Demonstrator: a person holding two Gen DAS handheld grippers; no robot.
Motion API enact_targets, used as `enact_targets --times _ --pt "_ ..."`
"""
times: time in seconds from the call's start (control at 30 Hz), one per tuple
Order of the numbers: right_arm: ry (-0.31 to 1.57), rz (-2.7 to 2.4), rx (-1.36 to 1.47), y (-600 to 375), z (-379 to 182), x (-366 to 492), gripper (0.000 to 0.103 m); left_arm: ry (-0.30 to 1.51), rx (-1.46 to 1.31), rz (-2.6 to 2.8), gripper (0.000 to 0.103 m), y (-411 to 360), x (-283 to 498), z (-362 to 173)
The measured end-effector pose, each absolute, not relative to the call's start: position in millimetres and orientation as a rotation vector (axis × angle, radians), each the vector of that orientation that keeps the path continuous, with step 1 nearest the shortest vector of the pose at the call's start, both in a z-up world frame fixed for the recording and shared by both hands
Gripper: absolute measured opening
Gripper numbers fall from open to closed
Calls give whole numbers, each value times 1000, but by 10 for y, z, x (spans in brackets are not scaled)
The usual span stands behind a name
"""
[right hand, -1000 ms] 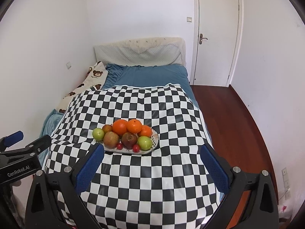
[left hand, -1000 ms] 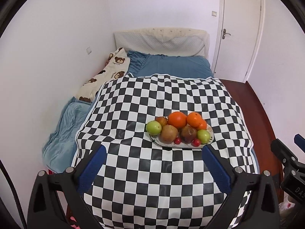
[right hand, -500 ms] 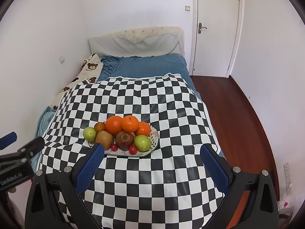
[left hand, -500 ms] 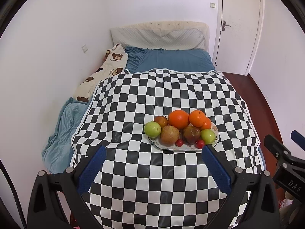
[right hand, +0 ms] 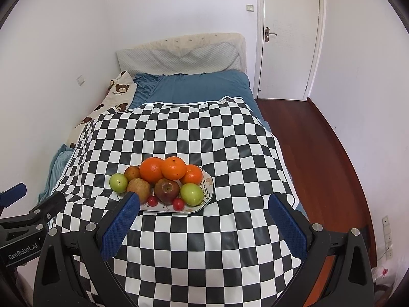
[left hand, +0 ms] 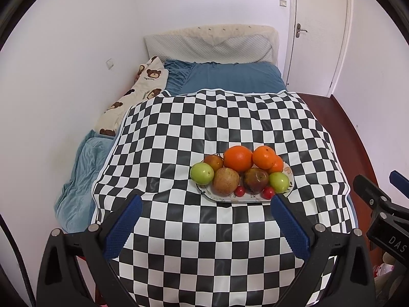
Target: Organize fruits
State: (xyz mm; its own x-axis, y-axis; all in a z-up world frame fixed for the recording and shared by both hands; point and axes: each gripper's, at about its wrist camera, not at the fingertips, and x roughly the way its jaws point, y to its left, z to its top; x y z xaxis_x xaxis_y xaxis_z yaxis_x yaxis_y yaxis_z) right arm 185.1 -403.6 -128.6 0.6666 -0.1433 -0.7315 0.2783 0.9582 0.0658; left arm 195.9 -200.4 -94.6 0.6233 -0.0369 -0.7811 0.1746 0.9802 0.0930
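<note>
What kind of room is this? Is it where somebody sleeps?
Most likely a bedroom. There is a bed with a padded headboard, a teddy-bear blanket along the wall, and a closed white door. A plate of fruit sits on a checkered cloth.

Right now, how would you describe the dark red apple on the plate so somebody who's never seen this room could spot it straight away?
Find the checkered cloth spread over the bed, then the plate of piled fruit on it. In the front row, the dark red apple sits between a tan apple and a green apple, with a small red cherry tomato at each side of its base. It is the darkest fruit there.
</note>
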Motion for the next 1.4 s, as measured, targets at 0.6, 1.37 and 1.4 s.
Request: enact_targets --times 0.6,1.37,1.4 --pt "822 -237 181 -4041 -1355 1930 102 893 153 -135 103 -2070 2042 -1030" --pt "823 -248 180 -3994 -1421 1872 102 899 146 -140 103 -2077 1991 -1021" --pt "822 -250 181 -3993 -1430 1849 102 899 145 -141 103 -2075 2001 -1020"
